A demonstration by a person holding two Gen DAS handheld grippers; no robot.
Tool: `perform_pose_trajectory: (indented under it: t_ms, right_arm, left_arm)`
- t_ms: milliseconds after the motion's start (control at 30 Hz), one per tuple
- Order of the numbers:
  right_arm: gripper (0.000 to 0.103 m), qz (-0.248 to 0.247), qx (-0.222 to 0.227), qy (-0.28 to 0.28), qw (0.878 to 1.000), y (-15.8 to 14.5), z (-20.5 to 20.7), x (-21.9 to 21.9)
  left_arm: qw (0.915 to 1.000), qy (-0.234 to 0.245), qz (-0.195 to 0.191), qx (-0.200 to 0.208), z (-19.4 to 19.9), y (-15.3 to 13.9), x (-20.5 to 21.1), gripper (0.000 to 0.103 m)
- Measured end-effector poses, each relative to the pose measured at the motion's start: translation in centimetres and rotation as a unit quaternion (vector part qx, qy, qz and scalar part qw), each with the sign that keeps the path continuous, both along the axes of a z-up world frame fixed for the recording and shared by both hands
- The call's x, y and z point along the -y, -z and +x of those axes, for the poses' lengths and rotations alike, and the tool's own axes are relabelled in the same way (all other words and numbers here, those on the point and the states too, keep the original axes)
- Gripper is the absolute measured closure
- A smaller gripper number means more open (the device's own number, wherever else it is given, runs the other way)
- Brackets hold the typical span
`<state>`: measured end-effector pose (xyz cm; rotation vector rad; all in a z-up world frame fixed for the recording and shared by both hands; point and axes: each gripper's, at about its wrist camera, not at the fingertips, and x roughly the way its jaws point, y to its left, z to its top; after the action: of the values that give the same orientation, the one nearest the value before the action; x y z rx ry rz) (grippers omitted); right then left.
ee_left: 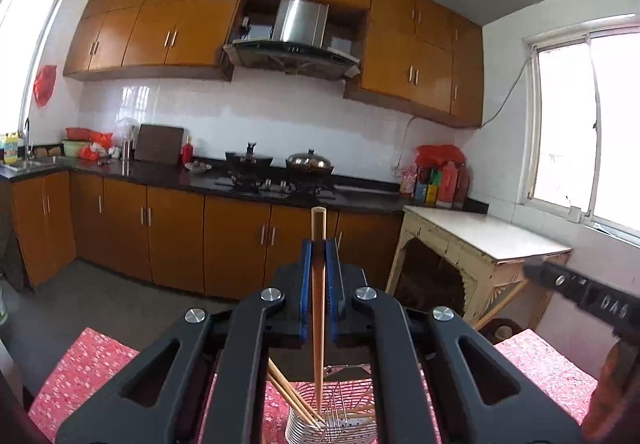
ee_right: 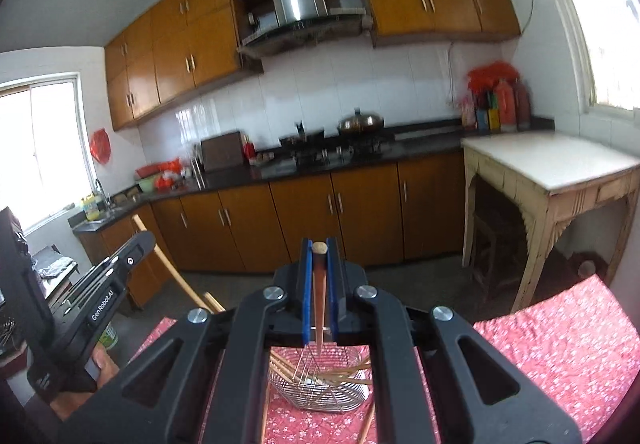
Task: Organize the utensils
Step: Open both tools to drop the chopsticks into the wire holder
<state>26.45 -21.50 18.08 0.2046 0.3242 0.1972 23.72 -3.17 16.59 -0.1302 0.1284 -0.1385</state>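
Note:
My left gripper point(ee_left: 319, 244) is shut on a wooden chopstick point(ee_left: 318, 308) that runs between its blue pads, top end sticking out ahead, lower end hanging over a wire utensil basket point(ee_left: 344, 416). Several chopsticks point(ee_left: 292, 396) lean in that basket. My right gripper point(ee_right: 319, 244) is shut on another chopstick point(ee_right: 319, 308), its tip above the same basket point(ee_right: 320, 388). The left gripper also shows at the left of the right wrist view point(ee_right: 120, 264), with its chopstick point(ee_right: 176, 272) slanting down. The right gripper's body shows at the right edge of the left wrist view point(ee_left: 580, 288).
The basket stands on a red flowered tablecloth point(ee_right: 560, 344); loose chopsticks point(ee_right: 366, 424) lie beside it. A hand point(ee_right: 102, 364) holds the left gripper. Beyond are brown cabinets point(ee_left: 236, 240), a dark countertop with a stove and pots point(ee_left: 280, 172), and a cream side table point(ee_right: 552, 164).

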Motion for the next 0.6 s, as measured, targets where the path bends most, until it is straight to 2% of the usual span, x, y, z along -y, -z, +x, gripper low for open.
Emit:
perform_pose_trajectory:
  t_ms: [200, 367, 433, 467, 533, 600]
  right_arm:
    - [0.095, -0.004, -0.042, 0.001, 0.999, 3.3, 3.6, -0.3]
    - [0.093, -0.02, -0.052, 0.012, 0.998, 4.9, 4.8, -0.3]
    - [0.076, -0.021, -0.044, 0.026, 0.998, 5.0, 4.5, 0.3]
    - [0.072, -0.019, -0.039, 0.034, 0.998, 5.0, 4.1, 0.9]
    - [0.07, -0.014, -0.031, 0.051, 0.998, 5.0, 3.3, 2.1]
    - [0.07, -0.012, -0.025, 0.065, 0.997, 5.1, 2.5, 3.5]
  left_arm:
    - [0.9996, -0.012, -0.003, -0.024, 3.2, 2.2, 0.4, 0.096]
    - [0.9985, -0.013, -0.005, -0.053, 4.5, 4.0, 0.3, 0.096]
    - [0.9984, -0.017, -0.008, -0.054, 4.2, 4.1, -0.4, 0.095]
    - [0.9983, -0.019, -0.008, -0.055, 4.0, 4.0, -0.8, 0.092]
    - [0.9979, -0.029, -0.008, -0.058, 3.9, 3.7, -1.5, 0.084]
    - [0.9978, -0.03, -0.011, -0.058, 3.3, 3.7, -2.3, 0.08]
